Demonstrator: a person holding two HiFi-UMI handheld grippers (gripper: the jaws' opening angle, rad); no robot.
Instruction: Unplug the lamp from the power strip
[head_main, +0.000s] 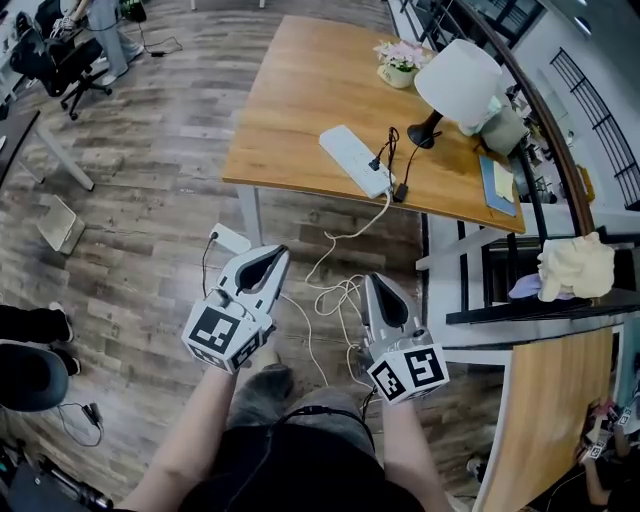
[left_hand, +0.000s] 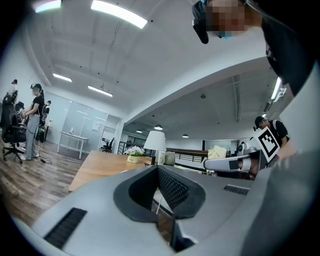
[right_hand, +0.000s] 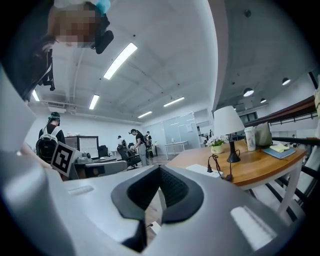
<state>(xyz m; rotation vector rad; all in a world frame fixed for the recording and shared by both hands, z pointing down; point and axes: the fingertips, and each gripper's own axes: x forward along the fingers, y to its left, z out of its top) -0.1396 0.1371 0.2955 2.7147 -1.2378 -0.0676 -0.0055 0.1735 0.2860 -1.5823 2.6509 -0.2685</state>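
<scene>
A person stands on a wooden floor (head_main: 150, 150) in front of a wooden bench (head_main: 300, 90), holding a gripper in each hand. The left gripper (head_main: 272, 255) and the right gripper (head_main: 376, 282) are side by side above the floor, well short of the bench's near edge, and both point level toward it.

The left gripper's fingers (left_hand: 172, 189) are clenched together with nothing between them. The right gripper's fingers (right_hand: 172, 187) are also clenched and empty.

The lamp (head_main: 460, 85) has a white shade and a black base, and it stands on the bench near the right edge. The white power strip (head_main: 352, 158) lies slantwise on the bench, and one end reaches the near edge. Black plugs (head_main: 380, 158) sit in the strip at that end. A thin black cord (head_main: 393, 135) loops up from them beside the lamp's base.

A white cable (head_main: 345, 235) hangs from the strip over the near edge and coils on the floor between the grippers. A flower pot (head_main: 400, 62) stands toward the far right corner, and a blue book (head_main: 497, 185) lies at the near right corner.
</scene>
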